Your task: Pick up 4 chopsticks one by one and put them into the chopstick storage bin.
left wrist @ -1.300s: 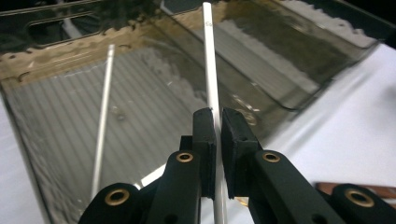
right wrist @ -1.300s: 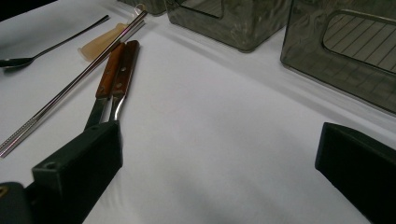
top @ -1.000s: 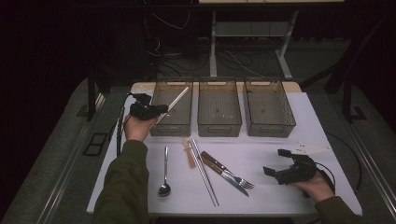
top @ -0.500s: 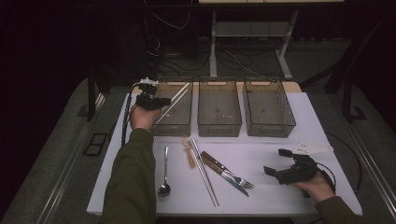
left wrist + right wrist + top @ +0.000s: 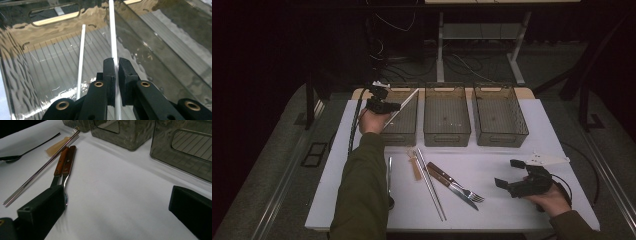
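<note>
My left gripper (image 5: 383, 105) is held over the near-left corner of the leftmost smoky plastic bin (image 5: 411, 134), shut on a thin white stick (image 5: 406, 102) that slants up and to the right above the bin. In the left gripper view the two jaws (image 5: 117, 62) pinch this white stick (image 5: 113, 37), and a second white stick (image 5: 80, 62) lies on the ribbed bin floor (image 5: 50, 72). At the table's front right, my right gripper (image 5: 517, 176) rests in the hand. Its jaws (image 5: 117, 212) stand wide apart over bare white table, holding nothing.
Two more bins stand in the row, the middle bin (image 5: 447, 134) and the right bin (image 5: 501, 136). On the white table lie a spoon (image 5: 390, 167), a small wooden piece (image 5: 414, 169), metal chopsticks (image 5: 431, 184), and a wood-handled knife and fork (image 5: 455, 186).
My left hand has carried the white stick away from me and slightly right, to the bin's near-left corner. The right hand has stayed where it was.
</note>
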`<state>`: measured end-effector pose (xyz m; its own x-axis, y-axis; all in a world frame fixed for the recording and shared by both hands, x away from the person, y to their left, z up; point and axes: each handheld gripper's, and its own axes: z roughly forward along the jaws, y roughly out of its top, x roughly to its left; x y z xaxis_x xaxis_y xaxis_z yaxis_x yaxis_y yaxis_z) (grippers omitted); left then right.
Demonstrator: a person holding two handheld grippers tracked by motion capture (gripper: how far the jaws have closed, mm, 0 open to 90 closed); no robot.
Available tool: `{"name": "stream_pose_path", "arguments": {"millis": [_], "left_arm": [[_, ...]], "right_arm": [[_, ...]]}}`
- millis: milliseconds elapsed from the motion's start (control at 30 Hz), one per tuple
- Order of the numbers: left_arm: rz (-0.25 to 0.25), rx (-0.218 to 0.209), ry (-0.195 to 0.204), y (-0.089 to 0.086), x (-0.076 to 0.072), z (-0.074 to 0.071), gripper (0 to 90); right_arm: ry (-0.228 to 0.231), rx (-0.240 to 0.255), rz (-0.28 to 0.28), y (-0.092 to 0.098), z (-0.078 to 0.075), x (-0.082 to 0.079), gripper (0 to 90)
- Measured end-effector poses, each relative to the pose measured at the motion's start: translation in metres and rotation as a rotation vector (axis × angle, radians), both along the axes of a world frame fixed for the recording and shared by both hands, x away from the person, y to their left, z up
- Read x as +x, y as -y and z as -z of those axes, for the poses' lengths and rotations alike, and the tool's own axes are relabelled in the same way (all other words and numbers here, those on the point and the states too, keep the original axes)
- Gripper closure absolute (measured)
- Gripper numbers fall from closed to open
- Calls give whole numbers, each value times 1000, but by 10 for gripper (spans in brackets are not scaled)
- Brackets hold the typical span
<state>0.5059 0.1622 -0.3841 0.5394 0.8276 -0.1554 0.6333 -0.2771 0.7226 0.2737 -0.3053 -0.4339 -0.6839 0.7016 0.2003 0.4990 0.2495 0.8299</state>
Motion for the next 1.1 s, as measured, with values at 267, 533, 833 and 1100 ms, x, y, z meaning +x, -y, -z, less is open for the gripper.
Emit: {"name": "stream_pose_path", "arguments": {"millis": [267, 533, 833, 1100], "left_arm": [[-32, 41, -18, 3, 2, 1, 824], [-1, 45, 14, 4, -2, -1, 607], [84, 33, 83, 8, -26, -24, 461], [118, -29, 113, 7, -59, -34, 342]], "right_arm": [[4, 0, 0, 0, 0, -1, 8], [4, -1, -1, 0, 0, -1, 8], [3, -10, -1, -1, 0, 0, 8], [2, -14, 1, -1, 1, 0, 8]]}}
